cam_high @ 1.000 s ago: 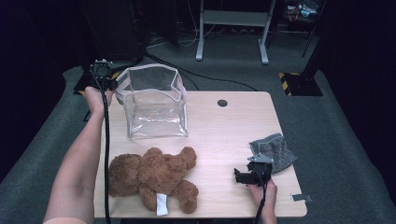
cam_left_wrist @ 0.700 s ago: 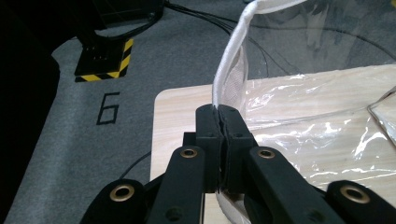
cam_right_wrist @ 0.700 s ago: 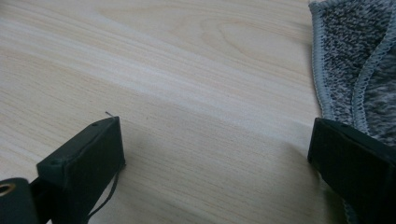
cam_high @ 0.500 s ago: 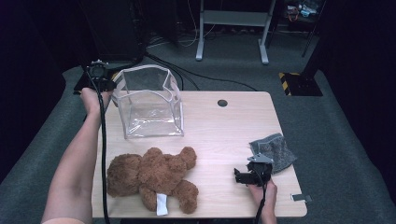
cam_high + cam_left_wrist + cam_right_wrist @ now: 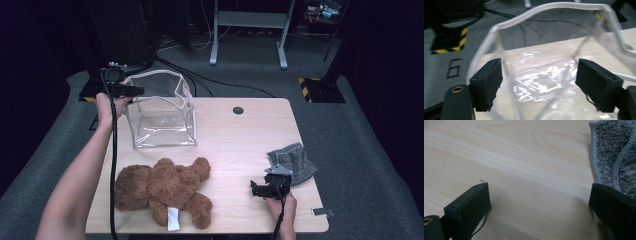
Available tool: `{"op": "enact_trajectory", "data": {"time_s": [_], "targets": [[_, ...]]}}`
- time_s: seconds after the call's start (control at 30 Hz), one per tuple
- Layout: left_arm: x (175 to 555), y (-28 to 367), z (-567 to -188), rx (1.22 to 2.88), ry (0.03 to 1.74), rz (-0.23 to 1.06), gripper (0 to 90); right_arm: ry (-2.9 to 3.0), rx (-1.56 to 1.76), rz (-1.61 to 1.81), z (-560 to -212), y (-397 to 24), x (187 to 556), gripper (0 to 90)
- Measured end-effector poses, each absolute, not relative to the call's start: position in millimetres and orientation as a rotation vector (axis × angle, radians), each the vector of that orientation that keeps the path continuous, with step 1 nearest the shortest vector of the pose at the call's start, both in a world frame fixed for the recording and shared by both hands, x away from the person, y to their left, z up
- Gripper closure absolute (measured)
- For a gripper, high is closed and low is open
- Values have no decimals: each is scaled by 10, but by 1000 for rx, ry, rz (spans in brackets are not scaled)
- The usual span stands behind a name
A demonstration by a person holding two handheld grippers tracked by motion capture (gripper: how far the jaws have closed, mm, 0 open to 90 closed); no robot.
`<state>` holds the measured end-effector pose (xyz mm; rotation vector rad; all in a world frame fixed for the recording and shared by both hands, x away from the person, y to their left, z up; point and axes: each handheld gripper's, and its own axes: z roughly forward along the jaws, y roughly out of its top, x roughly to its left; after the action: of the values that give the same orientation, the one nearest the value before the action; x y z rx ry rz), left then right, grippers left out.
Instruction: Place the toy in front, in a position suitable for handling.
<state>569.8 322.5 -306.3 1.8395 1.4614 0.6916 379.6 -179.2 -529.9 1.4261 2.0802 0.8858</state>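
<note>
- The clear plastic bag (image 5: 162, 112) stands upright and open-topped at the far left of the table (image 5: 240, 135), just beyond the teddy bear (image 5: 162, 190).
- The left gripper (image 5: 131, 91) is at the bag's far-left top corner, level with the white rim (image 5: 529, 13). Its jaws have just been opening and now stand apart; in the left gripper view the rim and the left wall of the bag run between them, and neither pad presses on the plastic.
- Key relation: the bag lies directly ahead of and below the left fingers (image 5: 486, 83), with its mouth facing up. The left hand is by far the nearer to it; the right hand is well apart, at the near right edge.
- The teddy bear lies on its back with its long axis running left to right along the near edge, head toward the left. It sits between the two hands, somewhat nearer the left forearm.
- The right gripper (image 5: 261, 189) rests low over the table just beside the grey cloth (image 5: 292, 162). Its jaws are wide apart with bare wood between them; the cloth's hem sits at the right-hand pad (image 5: 614, 205).
- Count: one bag, one teddy bear, one grey cloth, two grippers.
- Judgement: with the bag released and standing open, the bear is the likely next thing to pick up.
</note>
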Motion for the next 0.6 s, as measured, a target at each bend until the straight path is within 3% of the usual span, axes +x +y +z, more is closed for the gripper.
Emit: {"op": "enact_trajectory", "data": {"time_s": [0.3,0.6], "targets": [[5638,2753,-3072,1929,1318,630,127,2079,1428,886,-5299,-1789,3795,31],[5651,2258,-3110,2017,1209,581,144,2080,1428,886,-5299,-1790,3795,31]]}}
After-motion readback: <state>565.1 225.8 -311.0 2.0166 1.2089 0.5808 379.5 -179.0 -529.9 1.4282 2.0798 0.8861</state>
